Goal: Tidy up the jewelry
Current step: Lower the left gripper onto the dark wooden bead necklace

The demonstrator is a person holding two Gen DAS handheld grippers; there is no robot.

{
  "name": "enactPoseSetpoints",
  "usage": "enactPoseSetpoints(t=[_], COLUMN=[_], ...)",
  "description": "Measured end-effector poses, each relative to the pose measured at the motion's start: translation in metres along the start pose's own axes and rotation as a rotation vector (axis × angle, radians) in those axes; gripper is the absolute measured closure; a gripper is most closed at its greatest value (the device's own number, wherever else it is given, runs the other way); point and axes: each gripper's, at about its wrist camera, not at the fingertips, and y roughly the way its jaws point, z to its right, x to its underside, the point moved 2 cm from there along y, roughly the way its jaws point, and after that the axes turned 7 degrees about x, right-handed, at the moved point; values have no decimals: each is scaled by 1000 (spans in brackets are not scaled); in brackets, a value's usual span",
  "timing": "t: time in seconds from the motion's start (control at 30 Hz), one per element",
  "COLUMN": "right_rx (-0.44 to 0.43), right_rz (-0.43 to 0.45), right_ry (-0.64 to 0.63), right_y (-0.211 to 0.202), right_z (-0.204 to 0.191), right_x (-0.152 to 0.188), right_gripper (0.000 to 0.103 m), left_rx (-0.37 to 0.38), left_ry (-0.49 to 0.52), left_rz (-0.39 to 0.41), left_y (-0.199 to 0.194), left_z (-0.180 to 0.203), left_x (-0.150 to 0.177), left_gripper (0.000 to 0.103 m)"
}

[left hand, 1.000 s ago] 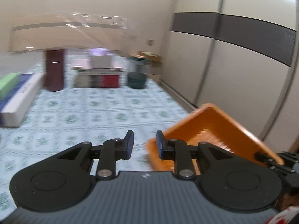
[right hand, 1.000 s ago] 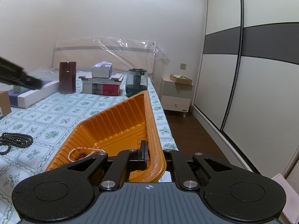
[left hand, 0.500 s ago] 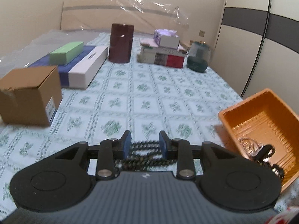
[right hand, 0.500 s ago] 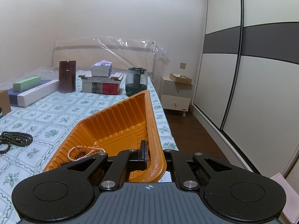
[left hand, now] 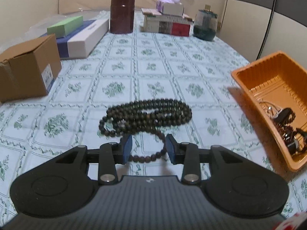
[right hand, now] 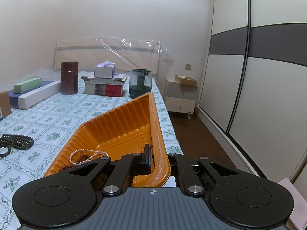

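Note:
A long string of dark beads (left hand: 145, 115) lies coiled on the patterned bedspread; it also shows at the left edge of the right wrist view (right hand: 15, 141). My left gripper (left hand: 149, 148) is open just above its near loop, holding nothing. An orange plastic tray (left hand: 268, 88) sits to the right, tilted, with a pink bead strand (right hand: 84, 154) and dark bracelets (left hand: 287, 126) inside. My right gripper (right hand: 156, 161) is shut on the tray's near rim (right hand: 161, 153), one finger inside the tray, the other hidden outside the wall.
On the bed stand a cardboard box (left hand: 28, 67), a white and blue box with a green box on top (left hand: 80, 32), a dark red canister (left hand: 121, 13), stacked books (left hand: 167, 22) and a green jar (left hand: 205, 25). A wardrobe (right hand: 259, 76) and nightstand (right hand: 181, 97) are at right.
My left gripper has swung left from the tray and dropped low toward the dark beads, now close over their near loop, with the jaws wider. The right gripper holds the tray still.

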Motion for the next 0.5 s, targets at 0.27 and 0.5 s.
enactPoseSetpoints(t=[0.27,0.5], right_rx=[-1,0], right_rz=[0,-1], right_ry=[-1,1], right_y=[0,0], right_z=[0,0], right_x=[0,0], right_gripper=[97,97], left_rx=[5,11], left_ry=[11,34], left_rz=[-24,-19], left_y=[6,5], left_z=[2,2], left_x=[6,8], left_gripper=[69,67])
